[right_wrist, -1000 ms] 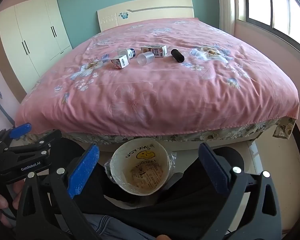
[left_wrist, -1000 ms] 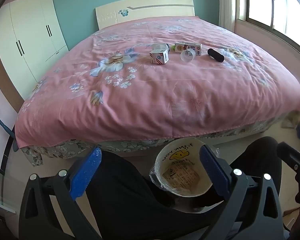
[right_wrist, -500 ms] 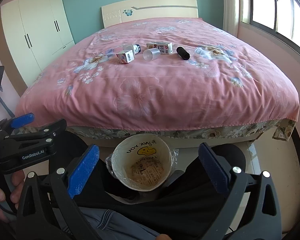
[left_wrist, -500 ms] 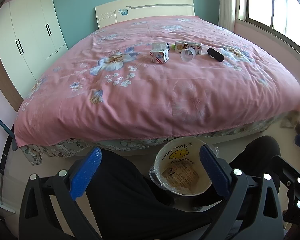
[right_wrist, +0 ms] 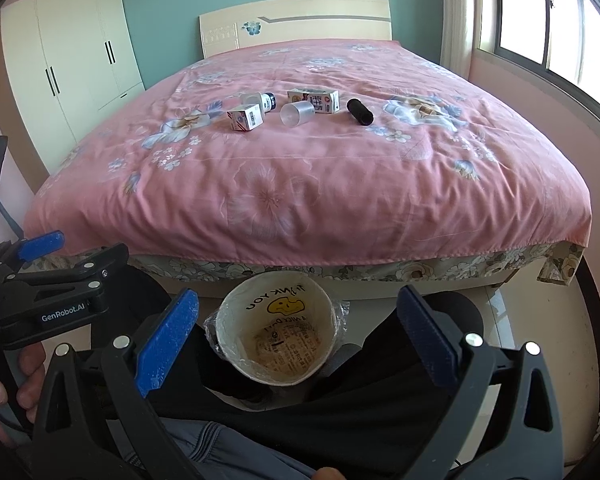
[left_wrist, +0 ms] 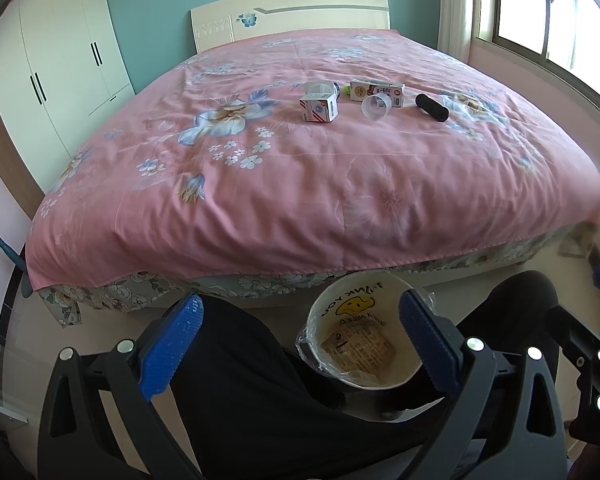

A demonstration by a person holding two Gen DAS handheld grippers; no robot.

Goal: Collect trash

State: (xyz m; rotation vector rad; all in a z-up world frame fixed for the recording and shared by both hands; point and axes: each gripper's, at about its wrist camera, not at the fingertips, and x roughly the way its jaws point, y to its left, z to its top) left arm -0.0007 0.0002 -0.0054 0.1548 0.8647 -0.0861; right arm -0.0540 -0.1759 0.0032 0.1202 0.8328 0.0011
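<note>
Trash lay mid-bed, well away from the paper bucket [right_wrist: 276, 336] between the person's legs: a small carton [right_wrist: 245, 117], a clear cup [right_wrist: 296, 113], a long carton [right_wrist: 314, 100] and a black tube [right_wrist: 360, 111]. Both the left gripper [left_wrist: 296, 344] and right gripper [right_wrist: 296, 336] were spread wide, holding nothing. That cup looked likely to roll or crush if pinched carelessly.
</note>
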